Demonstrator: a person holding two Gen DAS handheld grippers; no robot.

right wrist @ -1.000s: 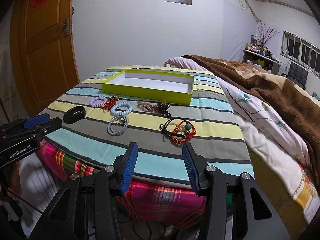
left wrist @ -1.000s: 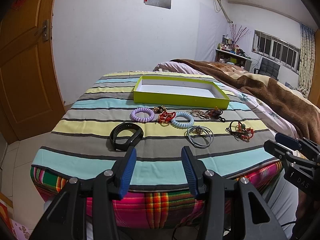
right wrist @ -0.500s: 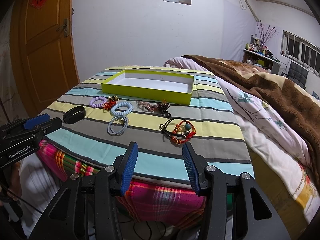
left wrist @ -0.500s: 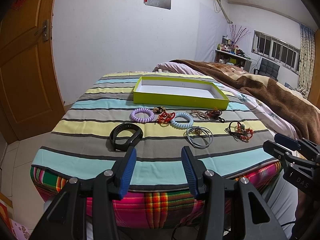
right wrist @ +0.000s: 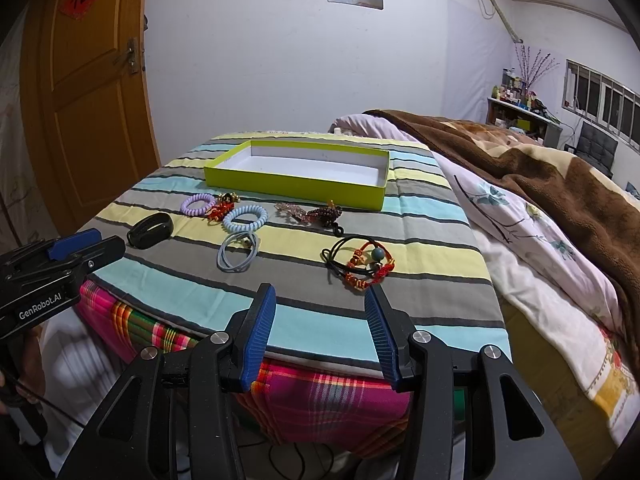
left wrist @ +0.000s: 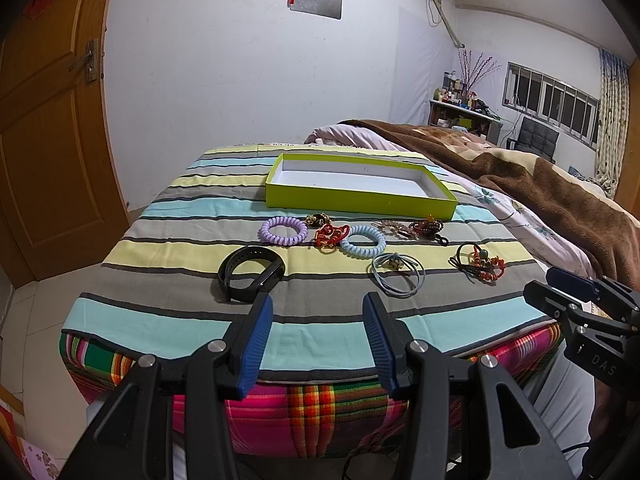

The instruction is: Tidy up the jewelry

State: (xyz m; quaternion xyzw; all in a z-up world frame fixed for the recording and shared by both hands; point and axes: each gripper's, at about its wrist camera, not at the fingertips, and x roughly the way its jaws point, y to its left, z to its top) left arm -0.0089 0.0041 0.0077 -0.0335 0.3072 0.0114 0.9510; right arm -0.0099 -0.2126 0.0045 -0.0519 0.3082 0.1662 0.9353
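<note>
Grippers: we hold the left gripper (left wrist: 318, 344) and right gripper (right wrist: 320, 334) spread and empty, short of the desk's (left wrist: 168, 320) near edge.
Tray: the green tray (left wrist: 360, 200) sits empty toward the far edge.
Jewelry: all lies loose mid-desk, between tray and near edge.
Black band (left wrist: 251, 273): nearest the left corner; we judge it light, springy; pinch one side of the loop.
Coil ties (left wrist: 283, 231): soft, squashy; pinch across the ring.
Red beaded cords (right wrist: 362, 262): limp, tangly, likely to dangle; take the bead cluster.
</note>
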